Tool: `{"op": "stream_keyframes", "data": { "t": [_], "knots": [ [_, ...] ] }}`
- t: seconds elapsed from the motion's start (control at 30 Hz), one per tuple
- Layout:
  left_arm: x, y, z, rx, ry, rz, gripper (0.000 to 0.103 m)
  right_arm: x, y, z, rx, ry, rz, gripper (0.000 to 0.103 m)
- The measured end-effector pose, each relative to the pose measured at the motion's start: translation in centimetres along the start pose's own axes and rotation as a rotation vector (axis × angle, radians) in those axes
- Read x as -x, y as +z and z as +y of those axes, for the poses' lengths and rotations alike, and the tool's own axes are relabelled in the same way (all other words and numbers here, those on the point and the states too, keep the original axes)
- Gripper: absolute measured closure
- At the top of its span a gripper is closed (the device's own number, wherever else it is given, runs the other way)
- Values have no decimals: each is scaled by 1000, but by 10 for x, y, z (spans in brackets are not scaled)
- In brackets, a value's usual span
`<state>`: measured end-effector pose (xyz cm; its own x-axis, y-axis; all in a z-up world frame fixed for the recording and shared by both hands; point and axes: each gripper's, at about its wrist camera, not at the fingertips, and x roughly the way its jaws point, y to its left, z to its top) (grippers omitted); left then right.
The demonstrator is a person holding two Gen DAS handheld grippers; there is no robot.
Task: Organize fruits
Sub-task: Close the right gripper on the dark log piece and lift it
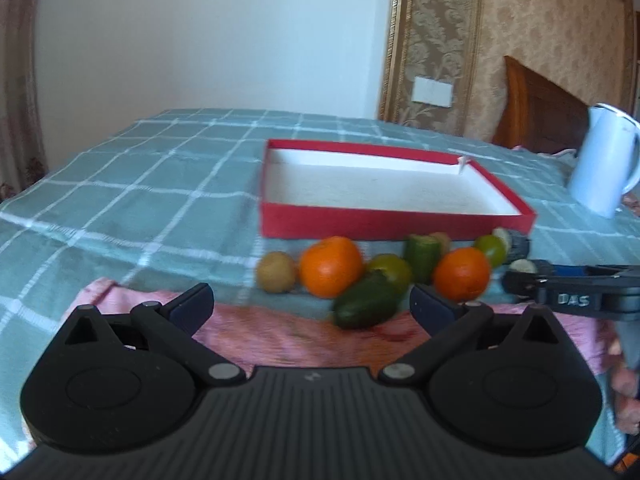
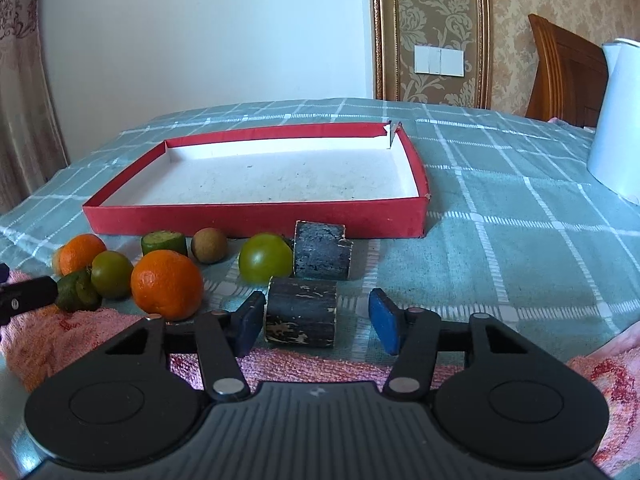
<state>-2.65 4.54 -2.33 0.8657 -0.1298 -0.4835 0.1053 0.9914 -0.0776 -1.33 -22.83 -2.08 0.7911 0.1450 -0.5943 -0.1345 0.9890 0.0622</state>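
Observation:
A shallow red box (image 1: 360,222) (image 2: 256,218) with a white inside stands empty on the checked cloth. Fruit lies in a row in front of it: two oranges (image 1: 331,266) (image 2: 167,285), a kiwi (image 1: 277,271), green tomatoes (image 2: 266,258), an avocado-like green piece (image 1: 370,302), a cut cucumber piece (image 2: 164,242). Two dark cylindrical pieces (image 2: 301,318) lie at the right. My left gripper (image 1: 312,306) is open and empty just before the fruit. My right gripper (image 2: 316,320) is open, its jaws on either side of the nearer dark piece, not closed on it.
A white kettle (image 1: 604,160) (image 2: 618,120) stands at the right on the cloth. A pink towel (image 1: 288,336) (image 2: 312,364) lies under the grippers at the front edge. A wooden headboard (image 1: 536,108) and a wall are behind.

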Motion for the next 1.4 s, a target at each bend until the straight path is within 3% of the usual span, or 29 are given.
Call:
{"op": "stream_keyframes", "data": {
  "t": [0.1, 0.27, 0.4, 0.6, 0.7, 0.87, 1.03, 1.13, 1.4],
  "knots": [
    [-5, 2, -11, -22, 6, 24, 0, 1, -1, 1, -1, -10, -6, 50],
    [-10, 6, -13, 42, -36, 45, 1, 2, -1, -1, -12, -5, -9, 51],
    [-16, 7, -16, 34, -22, 74, 19, 2, -1, -1, -12, -5, -9, 50],
    [-26, 3, -23, 5, -21, 84, 26, 2, -1, -1, -18, -1, -11, 50],
    [-29, 1, -25, -5, -53, 101, 53, 2, -1, -2, -21, 1, -11, 50],
    [-27, -2, -28, -23, -44, 91, 66, 2, -1, -2, -20, 1, -11, 50],
    [-26, -2, -24, -1, -61, 79, 67, 3, -2, -3, -27, 7, -15, 51],
    [-20, -3, -22, -8, -62, 57, 67, 3, -3, -2, -27, 12, -21, 61],
    [-17, -5, -11, 22, -95, 35, 67, 7, -3, -2, -24, 14, -36, 69]
  ]
}}
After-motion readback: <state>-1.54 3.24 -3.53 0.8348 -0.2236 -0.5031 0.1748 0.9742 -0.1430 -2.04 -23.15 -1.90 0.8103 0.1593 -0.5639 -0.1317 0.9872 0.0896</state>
